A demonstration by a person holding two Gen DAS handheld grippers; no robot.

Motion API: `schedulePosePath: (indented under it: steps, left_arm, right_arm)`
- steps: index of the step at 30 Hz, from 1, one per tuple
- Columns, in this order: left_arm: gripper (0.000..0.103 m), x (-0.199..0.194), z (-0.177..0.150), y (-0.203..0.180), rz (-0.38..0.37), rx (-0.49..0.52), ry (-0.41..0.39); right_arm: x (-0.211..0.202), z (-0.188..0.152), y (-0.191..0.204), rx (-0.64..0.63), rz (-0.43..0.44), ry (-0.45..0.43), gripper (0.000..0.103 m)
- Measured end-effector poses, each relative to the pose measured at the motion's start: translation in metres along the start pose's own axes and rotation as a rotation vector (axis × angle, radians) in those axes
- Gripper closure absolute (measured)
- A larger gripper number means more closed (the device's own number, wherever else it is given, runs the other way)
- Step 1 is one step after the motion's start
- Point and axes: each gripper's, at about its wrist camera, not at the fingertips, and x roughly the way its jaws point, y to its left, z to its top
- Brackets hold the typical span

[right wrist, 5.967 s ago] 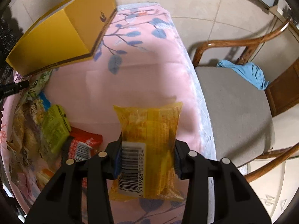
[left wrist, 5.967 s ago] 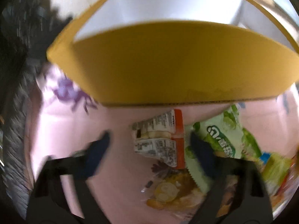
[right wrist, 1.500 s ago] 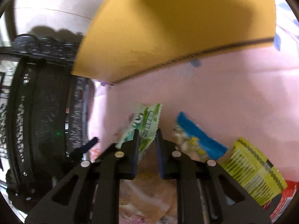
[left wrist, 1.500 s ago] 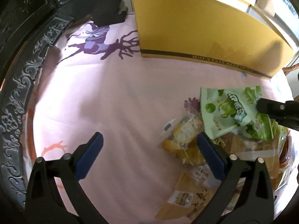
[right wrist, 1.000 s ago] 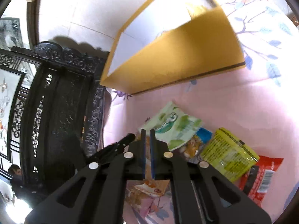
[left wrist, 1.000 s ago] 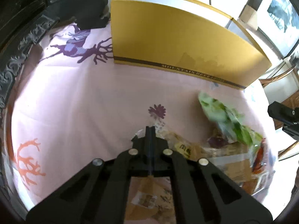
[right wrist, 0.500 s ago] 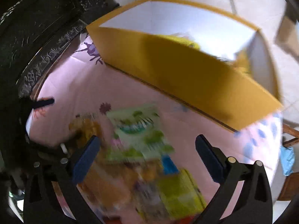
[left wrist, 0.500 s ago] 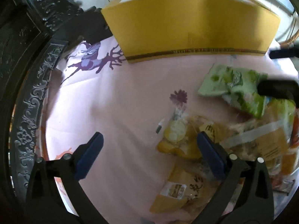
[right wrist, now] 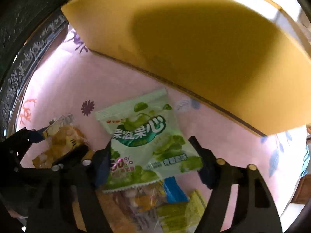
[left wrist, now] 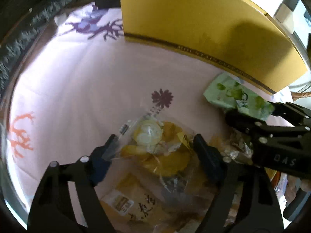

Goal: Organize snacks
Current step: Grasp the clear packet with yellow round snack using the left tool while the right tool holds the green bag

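A pile of snack packets lies on a pink tablecloth (left wrist: pixel 97 89) in front of a big yellow cardboard box (left wrist: pixel 204 23), also in the right wrist view (right wrist: pixel 194 48). My left gripper (left wrist: pixel 155 145) is open, its fingers on either side of a clear packet of yellow snacks (left wrist: pixel 155 143). My right gripper (right wrist: pixel 149 149) is open, its fingers on either side of a green fruit-candy packet (right wrist: pixel 145 136). That packet also shows in the left wrist view (left wrist: pixel 237 99) with the right gripper (left wrist: pixel 250 106) around it. The clear packet (right wrist: pixel 62 137) shows at the right wrist view's left.
More packets lie near the front: a tan one (left wrist: pixel 136 203), a blue-edged one (right wrist: pixel 171 190) and a yellow-green one (right wrist: pixel 184 209). Dark carved wooden furniture (right wrist: pixel 25 29) borders the table on the left. The box stands close behind the packets.
Both grippers have come down low over the pile since half a second ago. The left now straddles the clear yellow packet, the right straddles the green packet. Both stay open.
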Motion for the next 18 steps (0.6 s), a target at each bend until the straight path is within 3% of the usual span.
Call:
schedulePosePath:
  steps: [2,8,12,15,18]
  left_arm:
    - [0.040,-0.004,0.001,0.002,-0.035,0.002,-0.005]
    - [0.051,-0.022,-0.001,0.015,-0.057,-0.030,-0.010]
    - [0.067,-0.056,-0.002,0.002,-0.049,0.003,-0.089]
    - [0.068,-0.068,0.004,-0.001,-0.039,0.054,-0.134]
    - [0.067,-0.064,-0.002,0.002,-0.052,0.030,-0.096]
  right_arm:
    - [-0.010,-0.008,-0.003,0.011,0.005,-0.025,0.033]
    - [-0.056,-0.023,-0.004,0.061,0.036,-0.116,0.034]
    - [-0.092,-0.032,-0.010,0.102,0.059,-0.184,0.034]
    - [-0.114,-0.037,-0.013,0.097,0.044,-0.214,0.034]
    - [-0.126,-0.042,-0.015,0.096,0.031,-0.228,0.034]
